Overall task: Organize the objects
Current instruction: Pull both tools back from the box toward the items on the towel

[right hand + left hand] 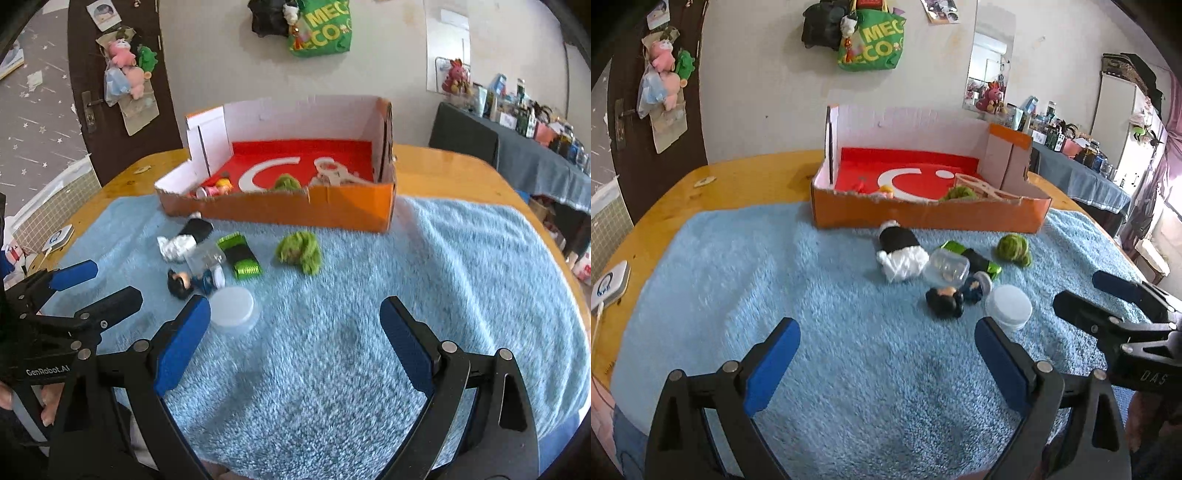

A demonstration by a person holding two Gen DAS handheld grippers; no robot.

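An orange cardboard box (923, 216) (280, 210) with a red floor stands at the far edge of the blue towel (812, 295) (406, 277). In it lie a small doll (218, 188), a green fuzzy ball (286, 182) and a wooden piece (332, 173). On the towel lie a black-and-white toy (899, 251), a clear plastic case (947, 267), a green toy car (242, 256), a dark-haired figure (945, 301), a white round lid (1008, 306) (232, 308) and a green fuzzy ball (1014, 249) (299, 251). My left gripper (886, 362) is open and empty. My right gripper (295, 343) is open and empty.
A wooden table (750, 181) carries the towel. A white device with a cable (609, 286) lies at the table's left edge. A dark door with hanging plush toys (661, 74) and a cluttered side table (1082, 177) stand behind.
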